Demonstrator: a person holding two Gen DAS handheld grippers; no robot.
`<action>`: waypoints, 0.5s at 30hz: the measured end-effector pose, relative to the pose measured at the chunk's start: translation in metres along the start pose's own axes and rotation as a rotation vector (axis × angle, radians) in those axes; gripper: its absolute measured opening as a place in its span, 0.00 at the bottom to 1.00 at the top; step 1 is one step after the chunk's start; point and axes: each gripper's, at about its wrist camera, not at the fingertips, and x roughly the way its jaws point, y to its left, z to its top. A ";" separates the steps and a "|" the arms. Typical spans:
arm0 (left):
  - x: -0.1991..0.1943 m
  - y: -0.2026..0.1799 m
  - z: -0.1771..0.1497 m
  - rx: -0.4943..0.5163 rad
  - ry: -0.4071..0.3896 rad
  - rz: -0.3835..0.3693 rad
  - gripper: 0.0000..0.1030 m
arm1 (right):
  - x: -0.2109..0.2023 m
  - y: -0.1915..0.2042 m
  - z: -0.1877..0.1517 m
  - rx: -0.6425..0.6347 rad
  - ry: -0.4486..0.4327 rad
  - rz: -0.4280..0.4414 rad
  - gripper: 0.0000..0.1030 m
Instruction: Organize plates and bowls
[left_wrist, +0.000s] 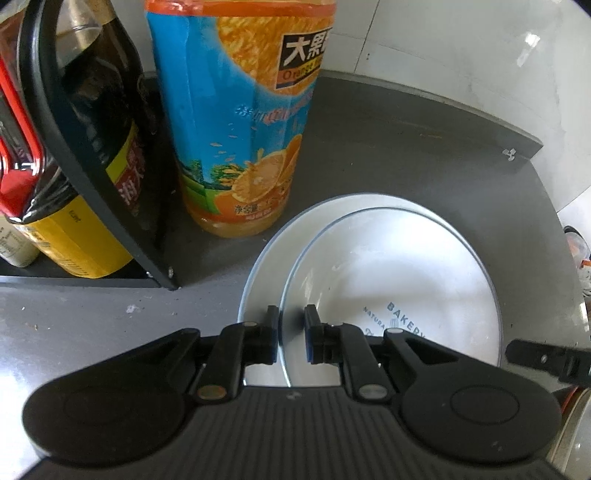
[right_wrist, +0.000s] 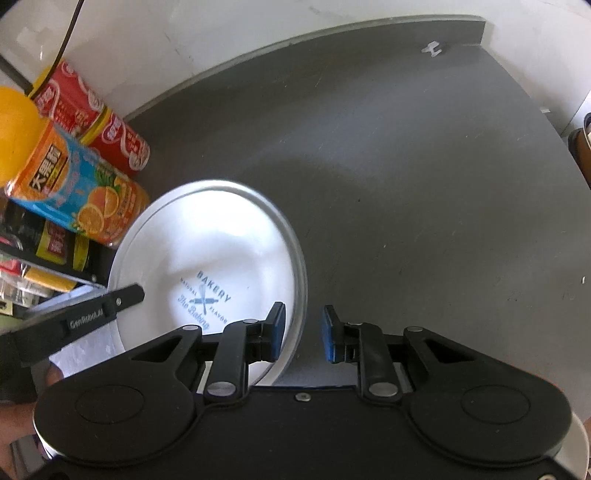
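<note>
White glazed ceramic fills the middle of the left wrist view: a round white bowl with a thin blue rim (left_wrist: 399, 280) sits inside a wider white plate (left_wrist: 258, 266) on the dark grey countertop (left_wrist: 406, 147). Blue lettering reading BAKERY shows on the bowl's floor. The left gripper (left_wrist: 291, 334) has its two blue-padded fingers astride the near rim of the bowl, one pad outside the wall and one inside, with a narrow gap on each side of the rim; the jaws are partly closed and not pressed on the ceramic. A tall orange juice bottle with a blue and orange label (left_wrist: 243, 122) stands just beside the plate's far left edge. Left of it, a black metal rack (left_wrist: 88, 162) holds a dark sauce bottle with a yellow label (left_wrist: 92, 236). The tip of the other gripper shows at the right edge.

From the right wrist view, the same bowl (right_wrist: 207, 258) lies left of centre on the countertop (right_wrist: 406, 166), its printed emblem plainly legible. The right gripper (right_wrist: 303, 334) straddles the bowl's right rim, its left pad over the inside, its right pad over bare counter, jaws spread fairly wide and holding nothing. The left gripper's black finger (right_wrist: 118, 301) reaches over the bowl's left rim. The juice bottle (right_wrist: 74, 192) and a red-labelled can (right_wrist: 99, 122) stand at the far left by the white wall (right_wrist: 184, 48).
</note>
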 end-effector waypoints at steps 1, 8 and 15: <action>-0.001 0.000 0.001 0.000 0.012 0.001 0.12 | 0.000 -0.001 0.001 0.002 -0.003 -0.002 0.22; -0.020 0.008 0.004 -0.011 0.000 0.015 0.14 | 0.004 -0.003 0.004 0.002 -0.009 -0.016 0.22; -0.037 0.026 0.004 -0.088 -0.024 0.039 0.21 | 0.013 0.002 0.005 -0.016 0.012 -0.024 0.21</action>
